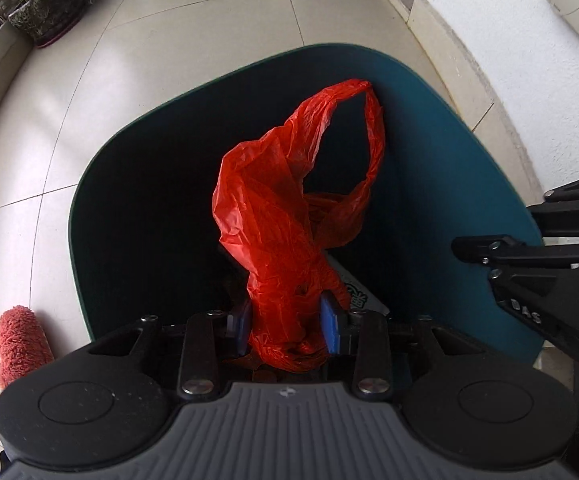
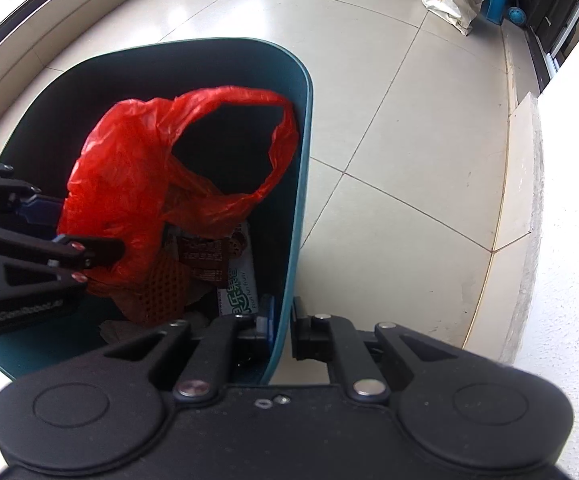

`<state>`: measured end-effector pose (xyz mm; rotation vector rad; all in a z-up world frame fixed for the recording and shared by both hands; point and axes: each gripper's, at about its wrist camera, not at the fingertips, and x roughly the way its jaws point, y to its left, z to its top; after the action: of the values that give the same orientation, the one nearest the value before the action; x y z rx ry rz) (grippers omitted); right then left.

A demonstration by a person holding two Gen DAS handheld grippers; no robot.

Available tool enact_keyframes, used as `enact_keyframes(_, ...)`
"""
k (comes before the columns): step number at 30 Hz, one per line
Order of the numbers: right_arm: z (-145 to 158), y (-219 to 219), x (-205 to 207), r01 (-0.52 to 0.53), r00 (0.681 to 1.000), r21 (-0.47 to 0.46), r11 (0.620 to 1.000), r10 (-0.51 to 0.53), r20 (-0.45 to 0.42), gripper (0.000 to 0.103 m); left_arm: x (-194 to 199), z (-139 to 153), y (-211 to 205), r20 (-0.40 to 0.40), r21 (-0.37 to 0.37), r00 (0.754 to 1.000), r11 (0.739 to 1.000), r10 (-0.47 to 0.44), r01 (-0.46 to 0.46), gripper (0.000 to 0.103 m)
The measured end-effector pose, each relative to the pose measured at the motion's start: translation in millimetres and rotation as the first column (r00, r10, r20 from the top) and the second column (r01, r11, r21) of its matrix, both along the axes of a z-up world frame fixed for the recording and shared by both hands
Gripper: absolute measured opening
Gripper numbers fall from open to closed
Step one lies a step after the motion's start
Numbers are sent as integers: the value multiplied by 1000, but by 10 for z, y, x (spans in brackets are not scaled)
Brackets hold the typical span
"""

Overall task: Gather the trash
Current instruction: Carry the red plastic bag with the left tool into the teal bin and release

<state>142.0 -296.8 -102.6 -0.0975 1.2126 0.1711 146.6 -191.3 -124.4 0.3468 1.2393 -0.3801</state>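
Left gripper (image 1: 287, 330): pointed steeply down into the bin. Its blue fingers (image 1: 331, 326) pinch a bunched neck of the red plastic bag (image 1: 273, 216), film pressed between both pads.

Red plastic bag: thin, crinkled, carrier type. It rises ahead of the left fingers inside the bin; one handle loop (image 1: 365, 128) stands open beyond them and leans against the far inner wall. The lower part of the bag hangs below the pads, out of clear view.

Right gripper (image 2: 283, 326): fingers pressed together on the near wall of the bin, one finger inside and one outside, rim clamped between them. In the left wrist view its black linkage shows at the right edge, just beside the bin rim.

Teal trash bin (image 2: 303, 184): rounded-rectangular opening, dark interior, standing on the tiled floor (image 2: 409, 128).

Contents ahead of the right fingers, within the bin: a white printed carton (image 2: 241, 284) with green lettering, a brown patterned wrapper (image 2: 209, 256), and a brown netted piece (image 2: 165, 292), possibly foam fruit mesh; the view is too dim to be sure.

Surroundings, beyond the bin: stone-patterned planter (image 1: 49, 12) with green shoots, well apart to the left of the left fingers; a red fuzzy item (image 1: 19, 344) on the floor just left of them; a cream shopping bag (image 2: 449, 0) far ahead of the right fingers.
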Motion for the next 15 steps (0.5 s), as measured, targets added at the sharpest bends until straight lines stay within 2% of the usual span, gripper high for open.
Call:
enact_keyframes(6, 11, -31, -2, 1, 1000, 9, 1000, -1, 0, 7, 81, -229, -30, -74, 13, 997, 1000, 11, -10, 36)
enact_keyframes(10, 23, -41, 4, 2, 1000, 10, 1000, -2, -1, 7, 143, -236, 5, -107, -31, 994, 999, 10, -13, 39)
enact_keyframes(12, 14, -39, 2, 2, 1000, 11, 1000, -2, -2, 7, 168, -206, 50, -100, -48, 995, 999, 14, -19, 48)
enact_keyframes(13, 17, -42, 2, 2, 1000, 11, 1000, -2, -2, 7, 168, -194, 60, -95, -55, 995, 998, 17, -23, 60)
enact_keyframes(14, 17, -43, 2, 2, 1000, 11, 1000, -2, -2, 7, 168, -174, 64, -85, -70, 996, 997, 20, -26, 66)
enact_keyframes(15, 16, -42, 2, 2, 1000, 12, 1000, -2, -2, 7, 165, -151, 75, -78, -86, 997, 996, 20, -27, 66)
